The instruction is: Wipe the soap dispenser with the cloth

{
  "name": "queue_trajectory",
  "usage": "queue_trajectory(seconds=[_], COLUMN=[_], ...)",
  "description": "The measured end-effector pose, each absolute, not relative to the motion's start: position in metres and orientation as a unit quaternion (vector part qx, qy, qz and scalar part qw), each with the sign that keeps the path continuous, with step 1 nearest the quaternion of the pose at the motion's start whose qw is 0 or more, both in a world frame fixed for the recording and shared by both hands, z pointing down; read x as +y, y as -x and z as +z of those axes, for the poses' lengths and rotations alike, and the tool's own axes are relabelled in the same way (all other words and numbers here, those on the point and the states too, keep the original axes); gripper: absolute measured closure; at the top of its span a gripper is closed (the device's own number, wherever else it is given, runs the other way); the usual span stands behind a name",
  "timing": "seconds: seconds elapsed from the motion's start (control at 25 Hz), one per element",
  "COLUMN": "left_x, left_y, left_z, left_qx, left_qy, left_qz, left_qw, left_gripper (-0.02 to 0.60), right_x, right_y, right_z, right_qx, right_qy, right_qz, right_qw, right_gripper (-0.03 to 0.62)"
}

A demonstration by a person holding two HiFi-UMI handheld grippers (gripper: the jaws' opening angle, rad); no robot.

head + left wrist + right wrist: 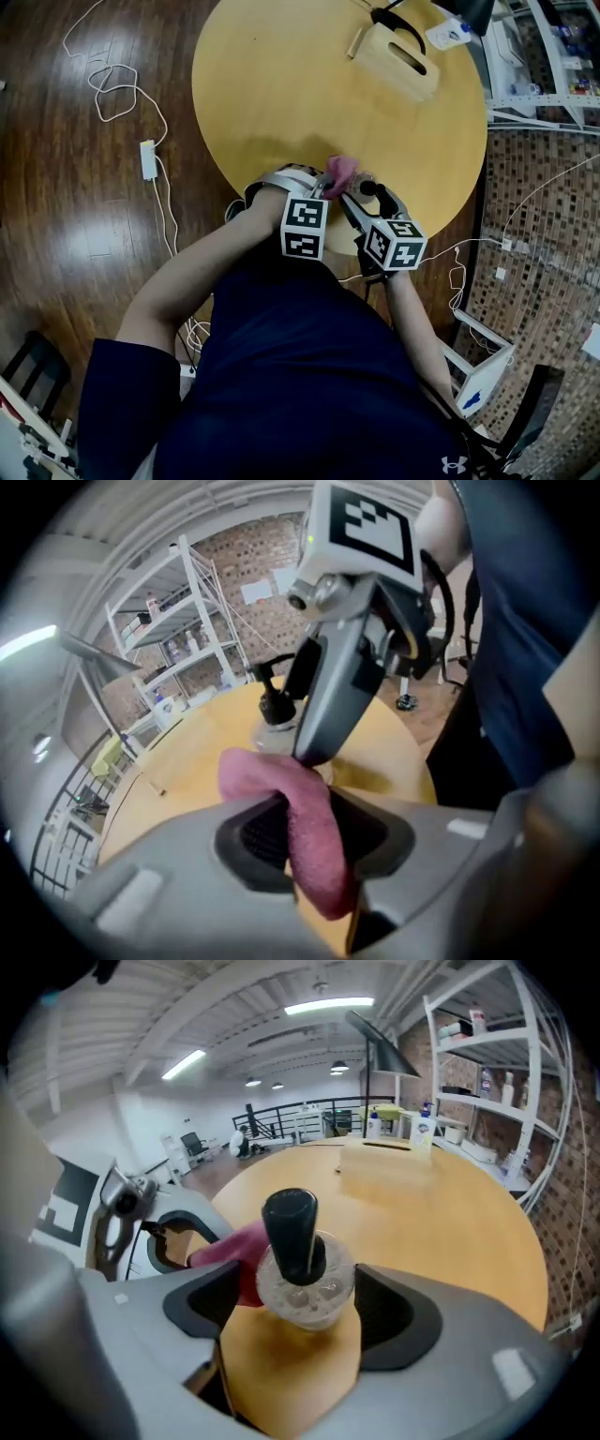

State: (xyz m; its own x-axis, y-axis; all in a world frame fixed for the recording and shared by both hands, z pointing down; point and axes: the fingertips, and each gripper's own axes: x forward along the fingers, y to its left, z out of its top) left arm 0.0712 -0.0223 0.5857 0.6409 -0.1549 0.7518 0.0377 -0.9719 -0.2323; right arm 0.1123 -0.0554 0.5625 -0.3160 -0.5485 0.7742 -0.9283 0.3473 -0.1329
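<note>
The soap dispenser (367, 190), a clear round bottle with a black pump (291, 1227), stands near the front edge of the round wooden table (281, 84). My right gripper (295, 1312) is open, its jaws on either side of the bottle (305, 1293) with slim gaps. A pink cloth (305, 832) hangs pinched in my left gripper (309, 841), which is shut on it. The cloth (230, 1251) lies against the bottle's left side. In the head view the cloth (341, 172) sits just left of the dispenser, with the left gripper (330, 184) and the right gripper (371, 199) close together.
A wooden box with a slot (398, 58) and a white bottle (448, 34) stand at the table's far side. Metal shelving (539, 56) is at the right. Cables and a power strip (148, 159) lie on the wooden floor to the left.
</note>
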Motion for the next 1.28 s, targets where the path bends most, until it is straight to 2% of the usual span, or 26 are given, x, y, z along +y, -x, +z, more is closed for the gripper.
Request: queue_trajectory(seconds=[0.12,0.28,0.44,0.56,0.72,0.76,0.84,1.04,1.16,1.28], left_x=[-0.02,-0.013,-0.011,-0.011,-0.02,-0.023,-0.03,-0.043,-0.035,-0.023], left_y=[-0.068,-0.072,-0.078,-0.081,-0.076,-0.074,-0.071,-0.065,-0.075,-0.078], left_z=[0.62,0.656,0.633,0.597,0.578,0.582,0.602,0.656,0.643,0.613], left_qx=[-0.008,-0.047,-0.041,-0.023,-0.009,-0.008,-0.013,-0.046,-0.051,-0.04], left_qy=[0.871,0.852,0.866,0.886,0.883,0.879,0.867,0.828,0.836,0.854], left_qz=[-0.473,-0.508,-0.485,-0.448,-0.442,-0.447,-0.47,-0.536,-0.522,-0.49], left_qw=[0.135,0.12,0.112,0.119,0.158,0.163,0.162,0.156,0.163,0.172], left_gripper=[0.474,0.474,0.474,0.474,0.474,0.474,0.474,0.474,0.474,0.474], right_x=[-0.062,-0.065,-0.063,-0.058,-0.057,-0.059,-0.062,-0.066,-0.064,-0.057], right_y=[-0.114,-0.11,-0.11,-0.111,-0.115,-0.115,-0.115,-0.114,-0.119,-0.121], right_z=[0.567,0.569,0.57,0.567,0.564,0.567,0.572,0.575,0.577,0.565], right_qx=[-0.754,-0.811,-0.851,-0.842,-0.8,-0.795,-0.791,-0.824,-0.826,-0.809], right_qy=[-0.488,-0.405,-0.319,-0.336,-0.417,-0.421,-0.412,-0.338,-0.316,-0.386], right_qz=[0.269,0.205,0.151,0.167,0.244,0.246,0.232,0.181,0.157,0.228], right_qw=[0.347,0.369,0.388,0.389,0.356,0.362,0.387,0.416,0.439,0.38], right_gripper=[0.249,0.249,0.246,0.204,0.204,0.207,0.251,0.252,0.238,0.155])
